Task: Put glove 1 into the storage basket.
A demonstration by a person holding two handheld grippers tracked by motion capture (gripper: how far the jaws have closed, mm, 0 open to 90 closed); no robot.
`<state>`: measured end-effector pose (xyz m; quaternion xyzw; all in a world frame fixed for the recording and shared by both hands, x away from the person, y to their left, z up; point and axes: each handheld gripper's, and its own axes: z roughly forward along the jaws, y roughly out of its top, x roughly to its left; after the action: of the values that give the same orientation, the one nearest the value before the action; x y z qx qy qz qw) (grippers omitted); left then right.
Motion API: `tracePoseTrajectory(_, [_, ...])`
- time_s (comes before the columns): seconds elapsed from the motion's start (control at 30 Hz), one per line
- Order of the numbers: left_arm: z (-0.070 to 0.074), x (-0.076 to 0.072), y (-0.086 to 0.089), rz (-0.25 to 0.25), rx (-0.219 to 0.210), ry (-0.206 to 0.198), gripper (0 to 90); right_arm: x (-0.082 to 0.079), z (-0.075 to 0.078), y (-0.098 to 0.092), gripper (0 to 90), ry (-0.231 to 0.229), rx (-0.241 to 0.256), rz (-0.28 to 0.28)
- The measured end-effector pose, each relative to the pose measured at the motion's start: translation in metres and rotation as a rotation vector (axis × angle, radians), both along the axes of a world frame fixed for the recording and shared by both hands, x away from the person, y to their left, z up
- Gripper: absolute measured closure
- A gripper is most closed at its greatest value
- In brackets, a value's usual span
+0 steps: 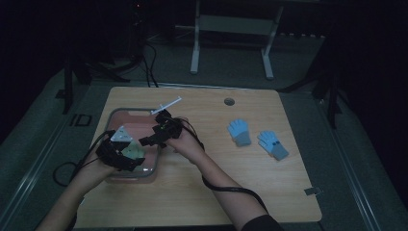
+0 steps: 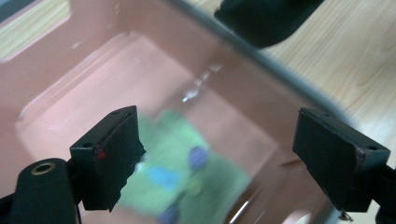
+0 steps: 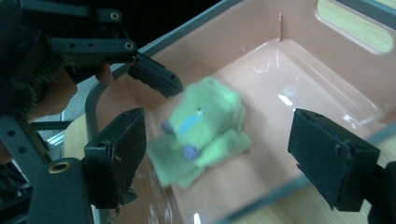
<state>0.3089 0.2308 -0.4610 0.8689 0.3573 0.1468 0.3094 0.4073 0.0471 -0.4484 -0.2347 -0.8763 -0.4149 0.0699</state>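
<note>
1. Wooden table (image 1: 202, 192), dim room; a pink bin (image 1: 126, 114) with a grey rim sits at the left side of the table; a person works both grippers over it from the near edge.
2. A green glove (image 3: 201, 135) with blue and purple patches lies crumpled on the floor of the bin (image 3: 299, 79), free of both tools; it is blurred in both gripper views, so finer detail cannot be told.
3. Left gripper (image 2: 219, 154): jaws wide apart, nothing between the pads; it hangs above the near part of the bin, looking down on the glove (image 2: 187, 177); likely held there to watch or to reach in again, judged from the pose alone.
4. Right gripper (image 3: 215, 163): jaws also wide, holding nothing; it looks into the bin across the rim, glove framed between its jaws but lower down and not touched; the left gripper shows at the upper left of its view, also gaping.
5. In the high view the right gripper (image 1: 163, 130) sits at the bin's right rim, the left gripper (image 1: 120, 151) over its near end, close to each other.
6. Two blue gloves with grey cuffs, one (image 1: 239, 132) and the other (image 1: 273, 144), lie flat on the right side of the table, well apart from the bin; my guess is they wait their turn to go in, since the green one is inside already.
7. A thin white stick-like item (image 1: 167, 105) lies by the far rim of the bin; purpose unclear.
</note>
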Motion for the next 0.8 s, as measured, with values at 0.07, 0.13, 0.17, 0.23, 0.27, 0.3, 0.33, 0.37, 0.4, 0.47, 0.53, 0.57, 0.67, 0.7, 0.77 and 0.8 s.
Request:
tracePoseTrajectory(0.07, [0.003,-0.001,-0.009,-0.018,0.010,0.002,16.4,-0.003,0.001,-0.008,19.4,-0.006,0.001,0.002])
tracePoseTrajectory(0.13, [0.006,-0.001,-0.019,-0.039,0.014,0.002,16.3,-0.005,0.001,-0.018,19.4,-0.013,0.000,0.004])
tracePoseTrajectory(0.17, [0.007,-0.001,-0.022,-0.042,0.010,0.002,16.4,-0.006,0.001,-0.021,19.4,-0.018,-0.002,0.006])
tracePoseTrajectory(0.23, [0.009,-0.002,-0.030,-0.057,0.011,-0.008,16.3,-0.007,0.002,-0.027,19.4,-0.030,-0.002,0.004])
tracePoseTrajectory(0.27, [0.009,-0.003,-0.033,-0.063,0.007,-0.012,16.3,-0.008,0.002,-0.030,19.4,-0.037,-0.001,0.000])
tracePoseTrajectory(0.3, [0.010,-0.003,-0.037,-0.069,0.004,-0.016,16.3,-0.009,0.002,-0.034,19.4,-0.045,0.004,-0.008])
tracePoseTrajectory(0.33, [0.011,-0.004,-0.041,-0.072,0.002,-0.023,16.3,-0.009,0.003,-0.038,19.5,-0.052,0.009,-0.014])
tracePoseTrajectory(0.37, [0.011,-0.004,-0.044,-0.079,-0.003,-0.024,16.3,-0.009,0.003,-0.043,19.5,-0.061,0.010,-0.017])
tracePoseTrajectory(0.4, [0.012,-0.004,-0.048,-0.081,-0.007,-0.023,16.3,-0.010,0.003,-0.047,19.5,-0.071,0.013,-0.028])
tracePoseTrajectory(0.47, [0.012,-0.004,-0.055,-0.090,-0.009,-0.029,16.3,-0.009,0.003,-0.058,19.6,-0.076,0.006,-0.044])
tracePoseTrajectory(0.53, [0.012,-0.005,-0.065,-0.107,-0.016,-0.035,16.3,-0.008,0.003,-0.067,19.6,-0.081,0.001,-0.060])
tracePoseTrajectory(0.57, [0.012,-0.006,-0.069,-0.117,-0.019,-0.037,16.3,-0.008,0.003,-0.074,19.6,-0.080,0.002,-0.061])
tracePoseTrajectory(0.67, [0.010,-0.005,-0.079,-0.133,-0.024,-0.035,16.3,-0.007,0.001,-0.088,19.6,-0.085,0.000,-0.070])
tracePoseTrajectory(0.7, [0.010,-0.006,-0.082,-0.138,-0.026,-0.035,15.9,-0.007,0.000,-0.091,19.6,-0.082,0.000,-0.073])
tracePoseTrajectory(0.77, [0.009,-0.006,-0.089,-0.153,-0.035,-0.032,15.8,-0.007,-0.002,-0.099,19.5,-0.085,0.001,-0.075])
tracePoseTrajectory(0.8, [0.008,-0.007,-0.093,-0.162,-0.031,-0.045,15.8,-0.007,-0.003,-0.102,19.4,-0.084,-0.001,-0.076])
